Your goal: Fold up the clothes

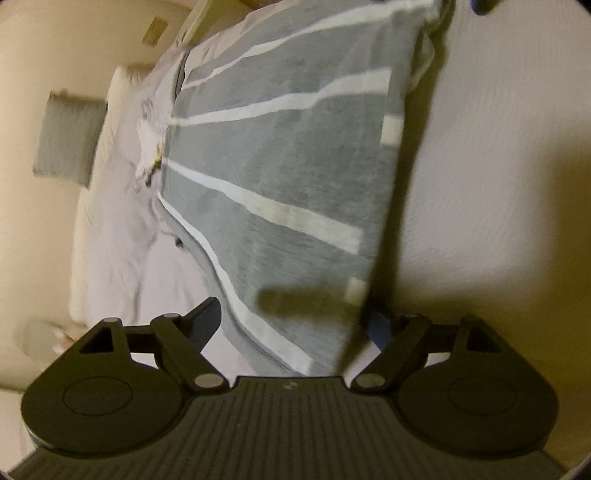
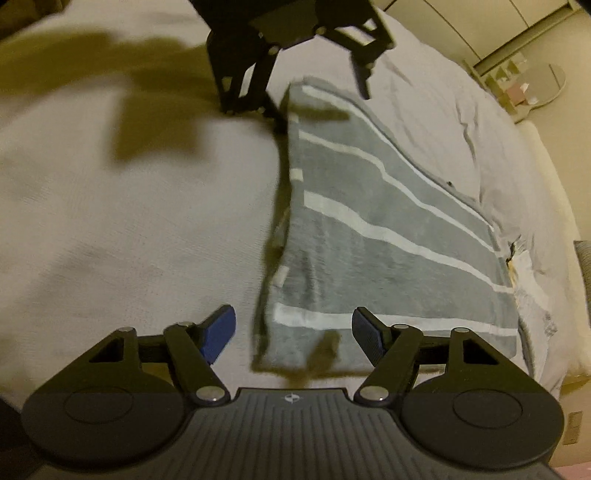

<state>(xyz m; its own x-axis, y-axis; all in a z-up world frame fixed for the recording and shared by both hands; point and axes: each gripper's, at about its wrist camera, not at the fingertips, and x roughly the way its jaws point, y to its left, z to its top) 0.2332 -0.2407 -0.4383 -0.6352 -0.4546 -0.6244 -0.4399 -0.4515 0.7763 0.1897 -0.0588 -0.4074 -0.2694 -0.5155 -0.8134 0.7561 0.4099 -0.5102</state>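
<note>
Grey striped towel (image 2: 388, 236) lies folded on the bed (image 2: 129, 229). Right hand-held gripper (image 2: 293, 332) gapes wide, empty, straddling the near corner; left hand-held gripper (image 2: 317, 88) likewise spread at the far corner. Pinch both corners together, layers aligned, before lifting.

A bedroom in a home, to judge by the wide bed (image 2: 110, 221) spread with a pale, creased sheet (image 1: 114, 236) over a thick mattress. Cream walls (image 1: 74, 40) all round under warm, dim lamplight, with a small plate like a light switch (image 1: 155, 31) on one of them and a grey mat (image 1: 68, 138) on the floor beside the bed. Off past the far edge of the bed, a low pale shelf (image 2: 524, 86) with small household items too blurred to identify.
</note>
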